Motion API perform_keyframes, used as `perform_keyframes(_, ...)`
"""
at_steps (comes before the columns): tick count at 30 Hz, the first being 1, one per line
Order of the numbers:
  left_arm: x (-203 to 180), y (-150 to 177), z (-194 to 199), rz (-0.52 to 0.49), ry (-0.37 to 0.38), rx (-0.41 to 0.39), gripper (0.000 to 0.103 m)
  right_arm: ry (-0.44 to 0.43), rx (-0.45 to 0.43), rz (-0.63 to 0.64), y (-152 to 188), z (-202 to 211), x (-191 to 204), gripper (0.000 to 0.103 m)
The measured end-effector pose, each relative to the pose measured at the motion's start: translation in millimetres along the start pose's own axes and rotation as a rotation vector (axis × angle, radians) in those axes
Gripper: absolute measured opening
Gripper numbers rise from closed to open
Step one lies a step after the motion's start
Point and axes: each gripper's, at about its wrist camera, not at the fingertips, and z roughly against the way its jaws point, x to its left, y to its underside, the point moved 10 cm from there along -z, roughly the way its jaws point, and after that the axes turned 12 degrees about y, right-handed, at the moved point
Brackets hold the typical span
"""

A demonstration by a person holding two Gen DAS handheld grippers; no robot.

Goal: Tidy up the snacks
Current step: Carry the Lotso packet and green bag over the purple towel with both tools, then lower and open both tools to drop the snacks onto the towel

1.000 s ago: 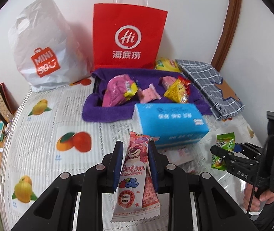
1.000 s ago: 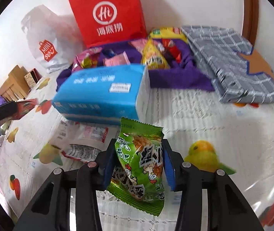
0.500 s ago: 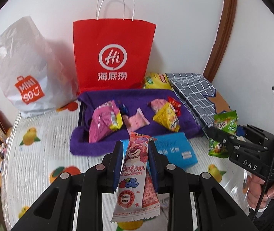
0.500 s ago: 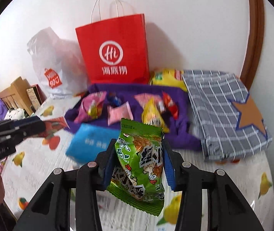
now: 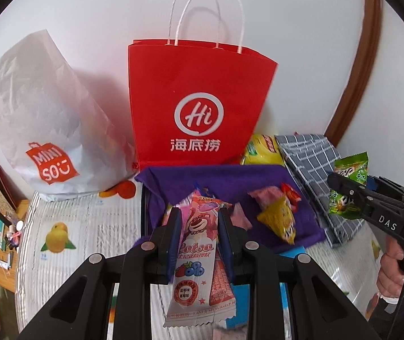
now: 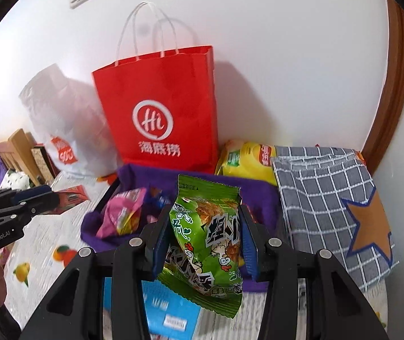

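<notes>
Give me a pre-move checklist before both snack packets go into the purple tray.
1. Left hand-held gripper grips the pink Lotso packet: ok, both jaws press its sides.
2. Right hand-held gripper grips the green snack packet: ok, clamped between both jaws.
3. Purple tray ahead of both grippers: ok, it lies straight in front in both wrist views.
4. Free room in the tray: ok, bare purple shows behind the yellow packet and other snacks already inside.
5. Grippers clear of each other: ok, the right one sits well off to the side in the left wrist view.
6. Height of the packets above the tray: cannot tell.
</notes>
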Motion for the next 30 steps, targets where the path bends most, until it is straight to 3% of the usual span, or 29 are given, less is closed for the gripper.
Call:
perform_keyframes(8,5.7,-25.3,-38.9,0.029,0.042,0.011,0.025,-0.044,-0.015,-0.006,-29.3,-29.6,9.5,0.045)
perform_keyframes(14,9.3,-24.8,-80.3,0.051,0.085,0.053,0.025,-0.021,0.077,0.048,-11.0,-74.3,16.6,0.045)
perform_keyframes(17,11.4,-17.6,-96.0,0.044,0.067,0.100,0.025,-0.025,0.088,0.085,-3.5,-81.7,21.7,0.045)
perform_keyframes(30,24.7,3.3,-119.6,0.103,0.068,0.185,0.025,-0.012,0.188,0.179,31.0,-119.1,39.6,0.045)
